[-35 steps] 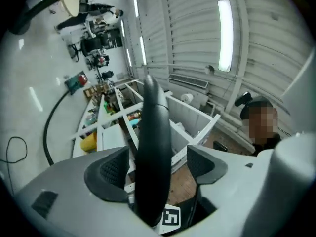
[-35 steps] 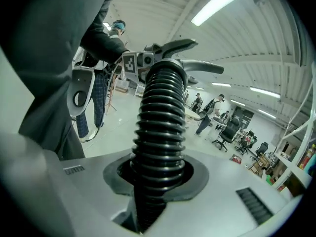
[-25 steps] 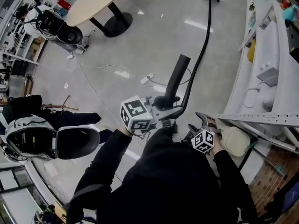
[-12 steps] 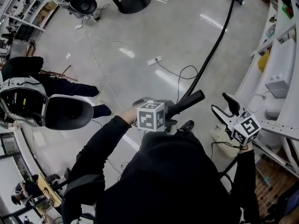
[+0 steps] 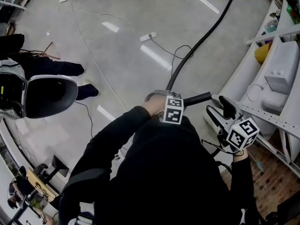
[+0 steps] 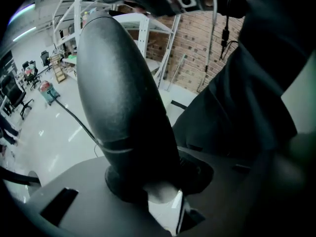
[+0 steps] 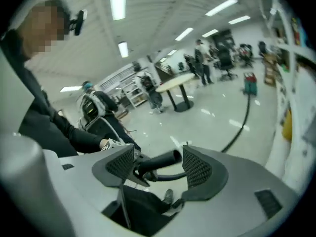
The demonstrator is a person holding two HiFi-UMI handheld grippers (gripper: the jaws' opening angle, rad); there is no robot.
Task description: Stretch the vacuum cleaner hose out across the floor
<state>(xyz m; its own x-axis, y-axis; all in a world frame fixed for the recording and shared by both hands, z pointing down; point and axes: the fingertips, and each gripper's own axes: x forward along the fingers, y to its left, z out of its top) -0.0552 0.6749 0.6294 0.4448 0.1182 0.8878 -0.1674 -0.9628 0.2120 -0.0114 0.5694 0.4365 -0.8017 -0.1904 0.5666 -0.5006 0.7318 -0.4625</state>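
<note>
Your left gripper is just in front of your chest, and its jaws are clamped on the rigid black end of the hose. In the left gripper view that end fills the gap between the jaws. The pads are mostly hidden behind it, but they appear to press on it. The tip sticks out toward your right gripper without touching it.

From your left gripper the hose runs away across the floor in 1 long line with a slight bend, toward the top right of the head view. In the right gripper view it reaches the vacuum far across the room.

Your right gripper has its jaws wide apart and holds nothing. It hangs beside the shelving.

A power strip lies on the floor left of the hose.
</note>
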